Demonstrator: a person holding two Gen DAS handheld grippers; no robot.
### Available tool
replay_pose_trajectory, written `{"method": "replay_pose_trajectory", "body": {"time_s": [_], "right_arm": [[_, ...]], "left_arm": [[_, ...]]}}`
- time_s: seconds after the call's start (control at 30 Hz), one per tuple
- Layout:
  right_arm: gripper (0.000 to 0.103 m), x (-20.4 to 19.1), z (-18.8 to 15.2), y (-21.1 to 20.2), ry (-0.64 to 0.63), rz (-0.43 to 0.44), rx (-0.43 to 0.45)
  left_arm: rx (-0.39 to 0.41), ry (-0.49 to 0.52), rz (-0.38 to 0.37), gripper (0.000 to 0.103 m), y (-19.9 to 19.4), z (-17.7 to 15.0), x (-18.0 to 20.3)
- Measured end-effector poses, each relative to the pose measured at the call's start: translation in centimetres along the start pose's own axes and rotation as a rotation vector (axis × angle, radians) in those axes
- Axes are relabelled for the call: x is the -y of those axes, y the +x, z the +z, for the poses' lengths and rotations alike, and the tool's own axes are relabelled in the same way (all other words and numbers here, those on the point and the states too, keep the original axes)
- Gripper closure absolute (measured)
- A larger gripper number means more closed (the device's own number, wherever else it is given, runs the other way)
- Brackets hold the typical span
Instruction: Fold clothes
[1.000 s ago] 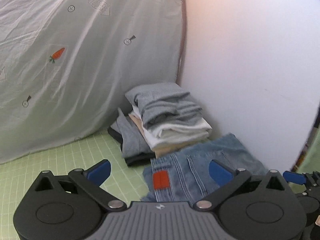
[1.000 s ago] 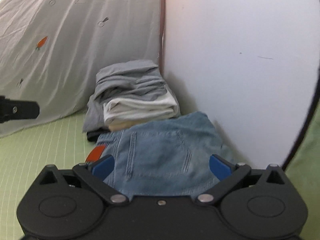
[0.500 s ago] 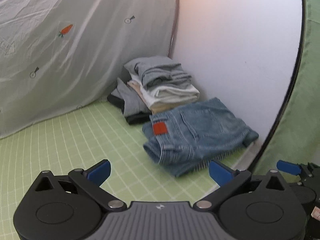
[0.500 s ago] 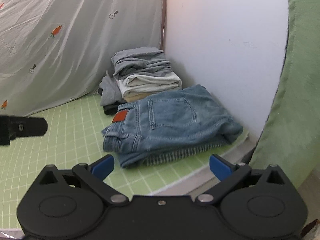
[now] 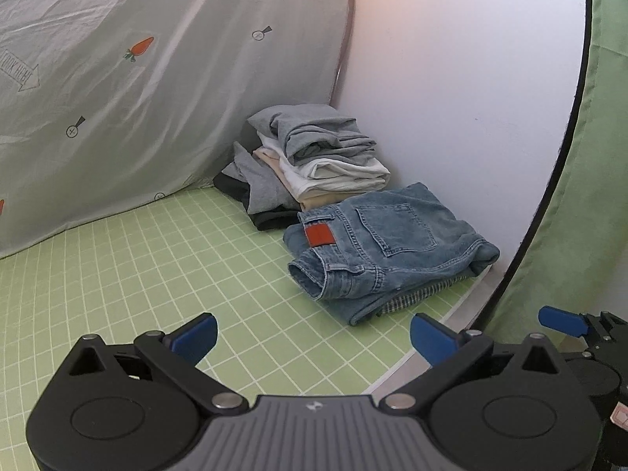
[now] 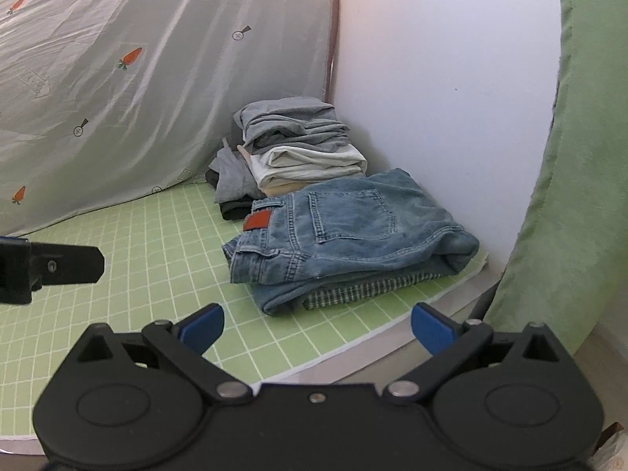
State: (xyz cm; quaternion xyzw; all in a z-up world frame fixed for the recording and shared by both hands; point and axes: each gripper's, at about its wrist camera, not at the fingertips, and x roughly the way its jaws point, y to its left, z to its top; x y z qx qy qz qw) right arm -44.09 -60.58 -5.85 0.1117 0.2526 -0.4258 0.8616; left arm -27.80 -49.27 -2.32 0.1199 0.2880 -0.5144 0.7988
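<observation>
A gray sheet and white wall close the far corner; the green mat lies open on the near side. One stack sits in that corner, one folded jeans touching it, near the mat's right edge. Left gripper and right gripper hang wide apart, holding nothing.

I have pulled both my grippers back from the folded jeans. A second ago the denim filled the space between my right gripper jaws and lay close under my left gripper; now green gridded mat lies between them and me, and the mat's front edge shows.
</observation>
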Motion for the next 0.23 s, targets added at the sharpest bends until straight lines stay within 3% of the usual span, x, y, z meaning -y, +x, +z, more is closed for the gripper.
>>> {"method": "replay_pose_trajectory", "body": {"time_s": [0.23], "right_arm": [[0.000, -1.14, 0.35, 0.06, -0.015, 0.007, 0.010]], "left_arm": [[0.009, 0.001, 0.009, 0.000, -0.39, 0.09, -0.70]]}}
